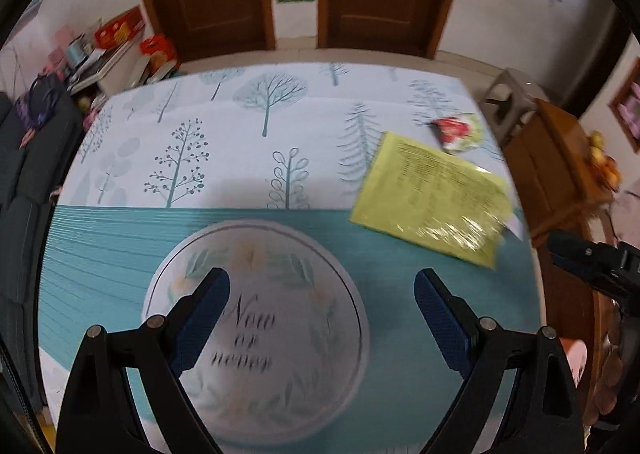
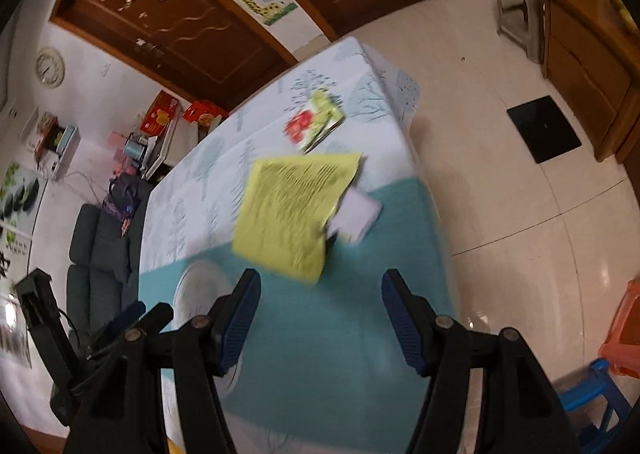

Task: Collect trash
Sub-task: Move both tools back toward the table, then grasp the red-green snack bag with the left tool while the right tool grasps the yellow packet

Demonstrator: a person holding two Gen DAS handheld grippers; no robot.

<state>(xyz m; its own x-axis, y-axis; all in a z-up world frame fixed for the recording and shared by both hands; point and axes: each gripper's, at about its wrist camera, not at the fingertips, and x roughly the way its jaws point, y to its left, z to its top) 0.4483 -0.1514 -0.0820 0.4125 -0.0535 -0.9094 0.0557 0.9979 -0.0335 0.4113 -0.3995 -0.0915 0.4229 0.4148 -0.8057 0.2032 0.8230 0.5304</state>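
Note:
A yellow-green printed wrapper (image 1: 434,199) (image 2: 294,209) lies flat on the cloth-covered table (image 1: 100,254) (image 2: 340,334), near its right edge. Beyond it rests a red and green snack packet (image 1: 456,131) (image 2: 314,121). A small white slip (image 2: 356,219) pokes out from under the wrapper. My left gripper (image 1: 322,320) hangs open above the round emblem printed on the cloth, nothing between its fingers. My right gripper (image 2: 320,324) is open over the teal band, just short of the wrapper, and shows as a dark shape (image 1: 600,266) at the left wrist view's right edge.
The table's right edge drops to a tiled floor (image 2: 520,193) with a black mat (image 2: 544,129). A wooden cabinet (image 2: 592,65) and a grey stool (image 2: 516,1) stand beyond; orange and blue stools (image 2: 616,354) sit near. A dark sofa (image 2: 100,254) lies left.

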